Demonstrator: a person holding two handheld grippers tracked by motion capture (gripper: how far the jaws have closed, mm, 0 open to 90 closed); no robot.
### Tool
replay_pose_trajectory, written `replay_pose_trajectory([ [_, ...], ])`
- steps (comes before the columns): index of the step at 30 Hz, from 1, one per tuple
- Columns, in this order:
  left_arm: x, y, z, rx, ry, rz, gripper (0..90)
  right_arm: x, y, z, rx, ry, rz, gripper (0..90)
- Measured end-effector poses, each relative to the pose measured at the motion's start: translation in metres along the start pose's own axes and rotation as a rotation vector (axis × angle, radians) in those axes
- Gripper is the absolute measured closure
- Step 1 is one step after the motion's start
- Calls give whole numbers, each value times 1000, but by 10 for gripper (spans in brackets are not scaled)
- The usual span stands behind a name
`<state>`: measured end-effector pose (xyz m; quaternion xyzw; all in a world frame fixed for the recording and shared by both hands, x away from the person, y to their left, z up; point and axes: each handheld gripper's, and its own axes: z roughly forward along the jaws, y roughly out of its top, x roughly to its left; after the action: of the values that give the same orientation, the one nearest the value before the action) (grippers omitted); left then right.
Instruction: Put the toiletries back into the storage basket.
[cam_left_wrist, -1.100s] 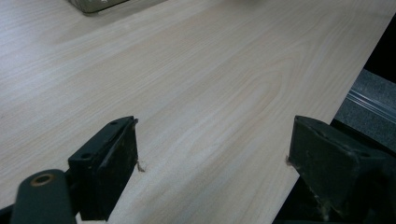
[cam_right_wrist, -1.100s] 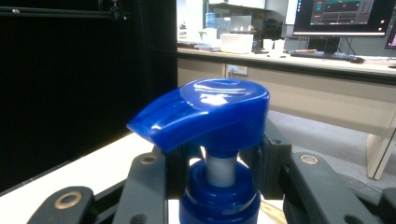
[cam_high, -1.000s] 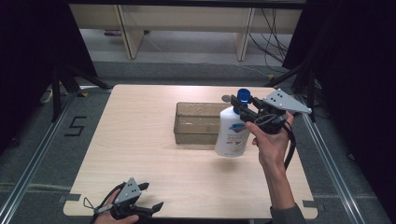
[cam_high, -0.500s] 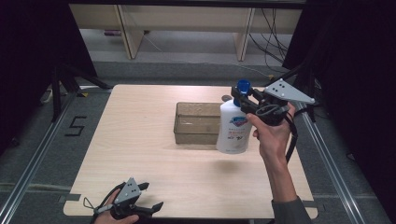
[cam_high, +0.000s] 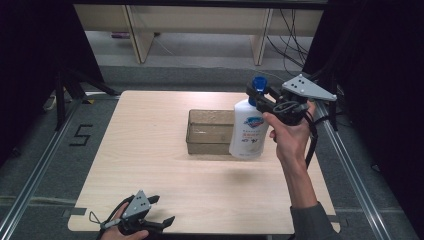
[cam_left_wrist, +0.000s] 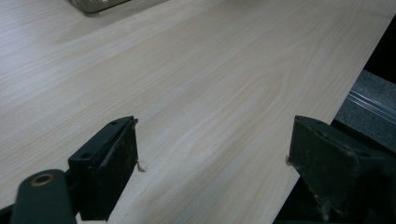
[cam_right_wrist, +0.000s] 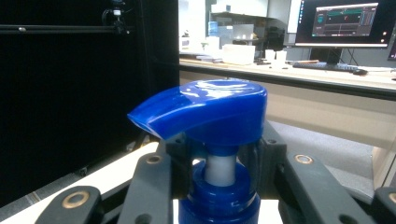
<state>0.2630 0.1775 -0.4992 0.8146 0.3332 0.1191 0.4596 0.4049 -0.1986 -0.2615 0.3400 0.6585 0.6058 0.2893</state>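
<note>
A white pump bottle (cam_high: 248, 132) with a blue pump head (cam_right_wrist: 205, 109) hangs upright just above the table, overlapping the right end of a clear plastic bin (cam_high: 210, 147). My right gripper (cam_high: 256, 95) is shut on the bottle's neck just under the pump head, with its black jaws on either side of the blue collar (cam_right_wrist: 219, 196). My left gripper (cam_high: 162, 209) rests at the table's front left edge. In the left gripper view its pads (cam_left_wrist: 116, 158) stand wide apart over bare wood, and this gripper (cam_left_wrist: 212, 158) is open with nothing between them.
The light wooden table (cam_high: 150, 150) sits in a metal frame with rails on both sides. The bin stands at mid-table. Shelving and cables lie beyond the far edge. The number 5 is taped on the floor at left (cam_high: 80, 134).
My right gripper has lifted the bottle a little, so its base now hangs higher over the table beside the bin. The left gripper has stayed where it was.
</note>
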Motion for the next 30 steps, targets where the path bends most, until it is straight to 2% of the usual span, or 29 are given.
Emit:
replay_pose_trajectory([
  [7, 0, 0, 0, 0, 0, -1, 151, -7, 1, 13, 18, -21, 7, 660],
  [15, 0, 0, 0, -3, -5, 3, 151, -16, 0, 23, 15, -55, -14, 660],
  [30, 0, 0, 0, 3, -1, -2, 151, -34, -3, 46, 39, -101, 3, 659],
])
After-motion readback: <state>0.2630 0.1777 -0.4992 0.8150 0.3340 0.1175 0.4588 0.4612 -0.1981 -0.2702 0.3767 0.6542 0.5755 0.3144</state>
